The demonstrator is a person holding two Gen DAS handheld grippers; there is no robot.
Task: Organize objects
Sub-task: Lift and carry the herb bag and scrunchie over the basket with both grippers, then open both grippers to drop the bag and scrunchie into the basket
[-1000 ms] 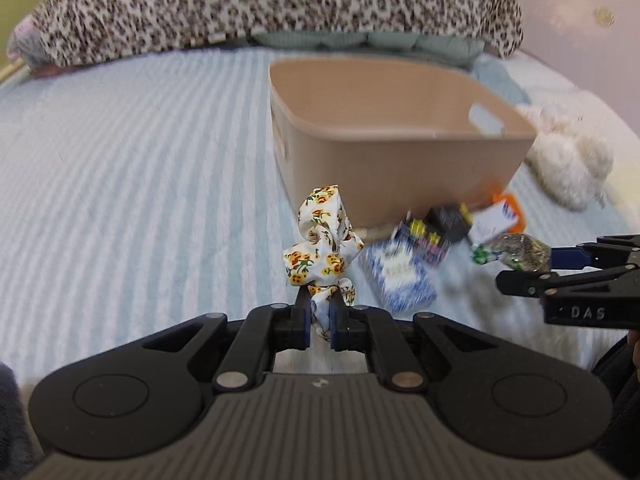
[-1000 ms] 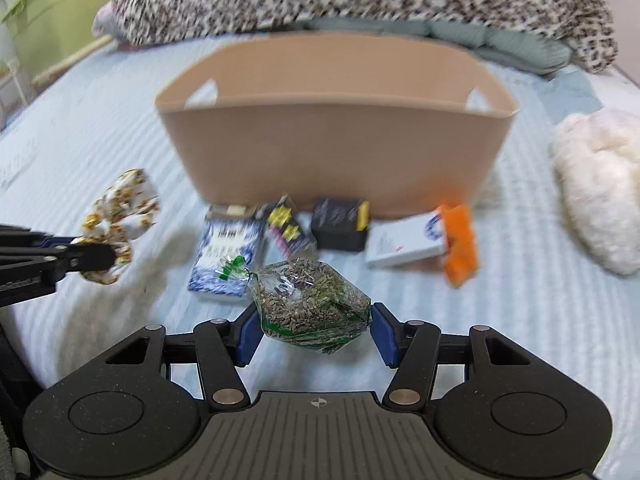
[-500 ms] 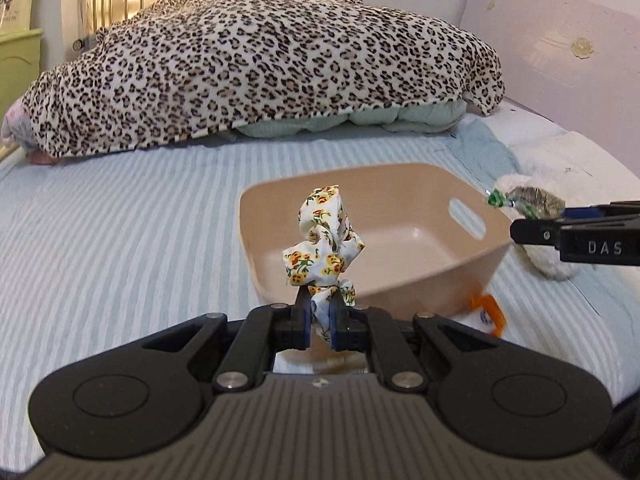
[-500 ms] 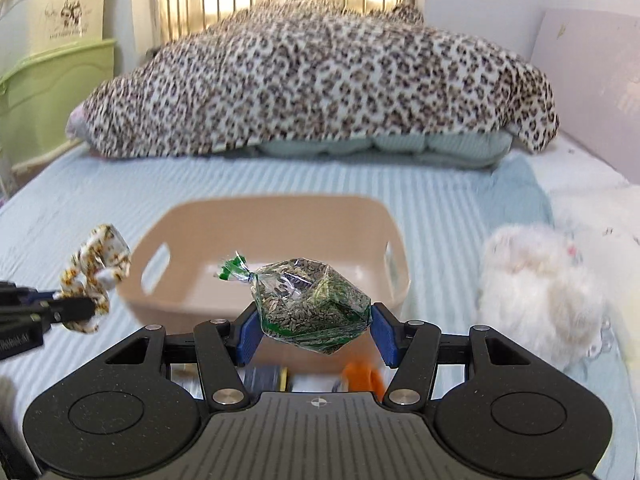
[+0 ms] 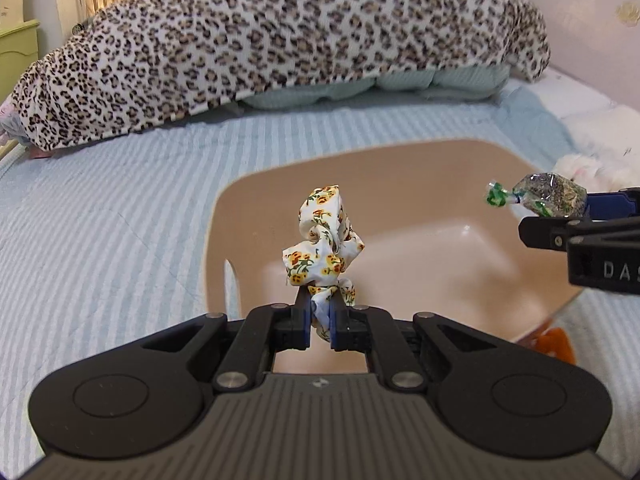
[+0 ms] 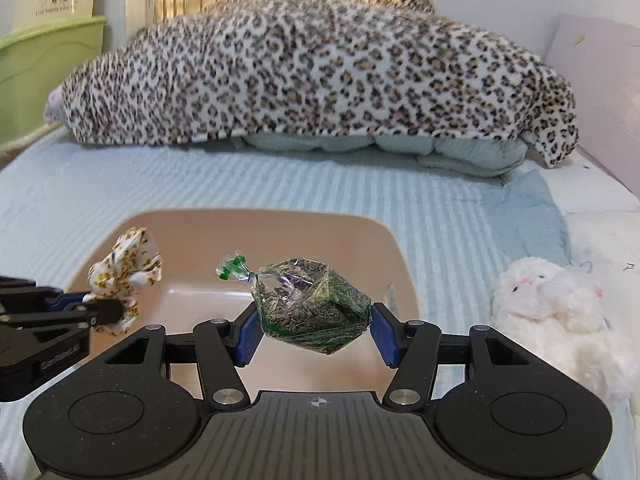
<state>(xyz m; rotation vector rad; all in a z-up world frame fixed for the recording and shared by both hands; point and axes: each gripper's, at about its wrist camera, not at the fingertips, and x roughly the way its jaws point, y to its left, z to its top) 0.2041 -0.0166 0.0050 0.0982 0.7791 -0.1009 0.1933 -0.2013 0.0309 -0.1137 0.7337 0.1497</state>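
Floral scrunchie (image 5: 322,248), seed bag (image 6: 312,306) above bin (image 5: 420,176)

**Both grippers now over the bin**

Left gripper (image 5: 320,322) w/ floral scrunchie (image 5: 322,252) and right gripper (image 6: 314,330) w/ seed bag (image 6: 312,306) rise from bed level beside the tan bin (image 5: 248,200); both now hang above its open interior. Small boxes drop out of view.

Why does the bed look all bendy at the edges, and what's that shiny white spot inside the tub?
Left wrist view: the fisheye lens curves the bed's stripes near the edges, and the white patch on the tub floor is reflected light. Right wrist view: same bending and dark rounded corners; the seed bag plastic glints, and the window behind the leopard blanket glows bright.
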